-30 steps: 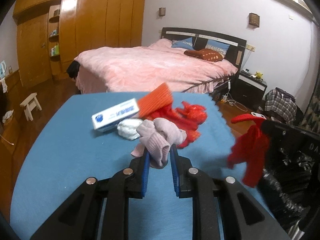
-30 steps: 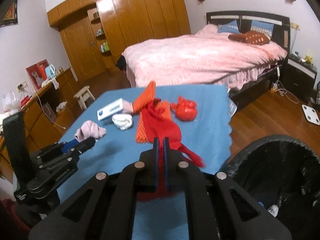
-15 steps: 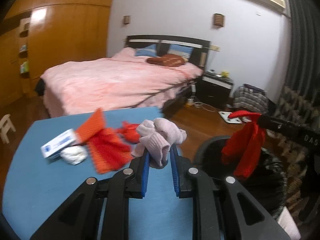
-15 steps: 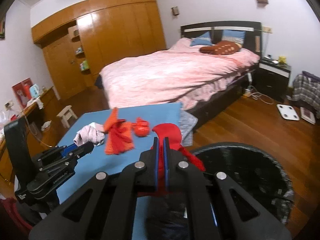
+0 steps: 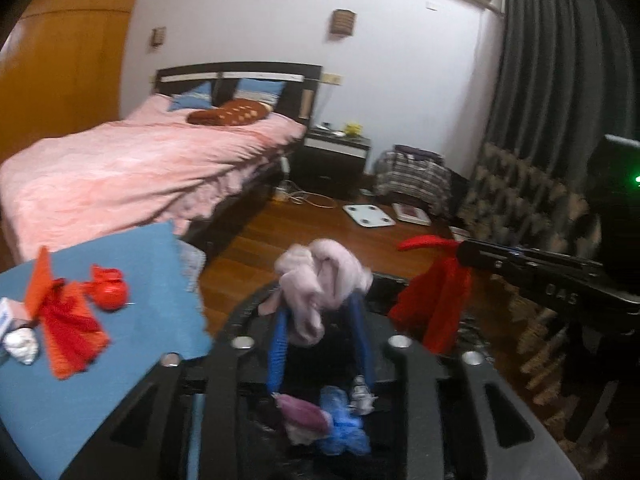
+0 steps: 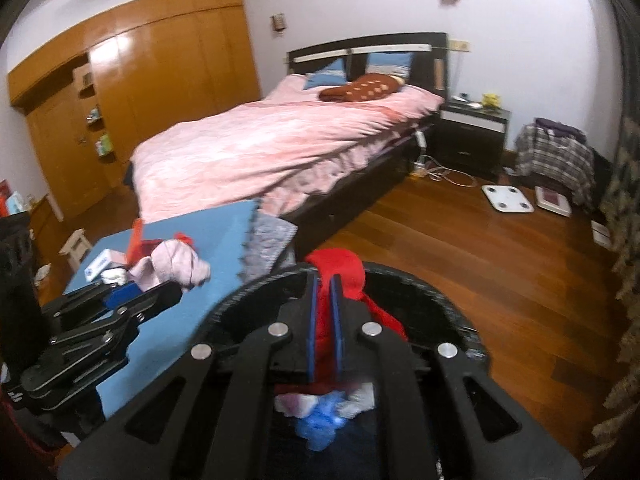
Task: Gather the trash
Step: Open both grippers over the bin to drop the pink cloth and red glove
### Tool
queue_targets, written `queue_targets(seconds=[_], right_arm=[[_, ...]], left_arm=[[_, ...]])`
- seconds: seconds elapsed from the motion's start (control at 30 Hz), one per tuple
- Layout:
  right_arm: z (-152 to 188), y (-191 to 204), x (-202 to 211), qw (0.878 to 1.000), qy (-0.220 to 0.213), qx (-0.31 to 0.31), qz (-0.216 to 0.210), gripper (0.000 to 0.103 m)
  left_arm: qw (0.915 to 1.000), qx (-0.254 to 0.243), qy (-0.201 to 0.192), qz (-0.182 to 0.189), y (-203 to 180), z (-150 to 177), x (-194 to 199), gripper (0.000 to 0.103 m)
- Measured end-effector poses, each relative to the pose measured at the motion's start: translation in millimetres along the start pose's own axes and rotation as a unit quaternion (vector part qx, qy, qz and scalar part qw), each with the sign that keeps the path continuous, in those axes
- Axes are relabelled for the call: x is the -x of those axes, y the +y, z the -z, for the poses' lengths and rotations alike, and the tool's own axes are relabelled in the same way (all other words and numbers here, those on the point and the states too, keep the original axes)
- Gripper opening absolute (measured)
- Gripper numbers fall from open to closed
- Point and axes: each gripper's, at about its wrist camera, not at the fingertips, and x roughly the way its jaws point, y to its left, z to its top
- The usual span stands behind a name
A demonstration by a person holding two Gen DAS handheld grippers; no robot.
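Drop step, both tongs over the bin (image 5: 476,344).

Left gripper (image 5: 320,320): jaws opening. The pink rag (image 5: 320,280) sits between the blue pads, and I see a gap on the right side, so I read it as released or about to go. It hangs at the fingertips, above the bin's mouth, not yet fallen.

Right gripper (image 6: 325,304): jaws just starting to open, gap narrow. The red rag (image 6: 340,276) is between the pads and looks pinched there. It drapes over the bin (image 6: 448,300) at its far rim. In the left view the same red rag (image 5: 436,304) hangs from the right gripper (image 5: 464,258), right of the pink one.

Bin already holds some trash: blue and pinkish wads (image 5: 336,424) at the bottom.

Left on the blue table (image 5: 132,320), to the left of the bin: orange-red mesh (image 5: 64,320), red ball of plastic (image 5: 108,292), white crumpled wad (image 5: 22,346), and a box (image 5: 6,314) at the frame edge.

Next, as I judge it: open both fully and let both rags fall clear. The pink one may snag on a pad, so a small shake might be needed. Then swing back left to the table for the mesh and the ball. Motion blur is heavy, so contact calls are soft.
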Motion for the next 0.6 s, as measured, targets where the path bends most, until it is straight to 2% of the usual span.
queue_targets(seconds=[0.03,0.07,0.2,0.27,0.33,0.4,0.5,0.6], right_arm=[[2.3,-6.7,0.3,1.000,0.000,-0.007,0.007,0.023],[3.7,-10.1,0.5,1.000,-0.002,-0.010,0.013,0.039],[11.1,-19.8,1.3,0.999,-0.010,-0.020,0.026,0.062],[13.4,-19.0,3.4,0.999,-0.019,-0.020,0.032,0.086],[13.7,-11.5,5.3,0.999,-0.033,-0.017,0.034,0.094],[12.9,0.1,0.3,0.999,-0.034,-0.016,0.023,0.097],[8.4,25.1,-13.0,0.999,-0.028,-0.016,-0.002,0.097],[5.6,60.6,-34.0,0.999,-0.023,-0.003,-0.027,0.097]], left_arm=[[1.0000,0.000,0.001,0.008,-2.1,0.6,-1.0,0.050],[0.9999,0.002,0.001,0.010,-2.6,1.5,-0.9,0.054],[0.9999,0.013,-0.001,-0.003,8.0,6.6,4.1,0.066],[0.9996,0.017,-0.005,-0.020,18.3,8.9,9.9,0.074],[0.9986,0.024,-0.010,-0.046,33.8,14.3,20.7,0.081],[0.9963,0.035,-0.014,-0.077,53.7,18.5,31.1,0.085],[0.9917,0.050,-0.019,-0.117,80.7,26.1,45.9,0.086],[0.9830,0.073,-0.019,-0.167,116.8,38.5,60.6,0.086]])
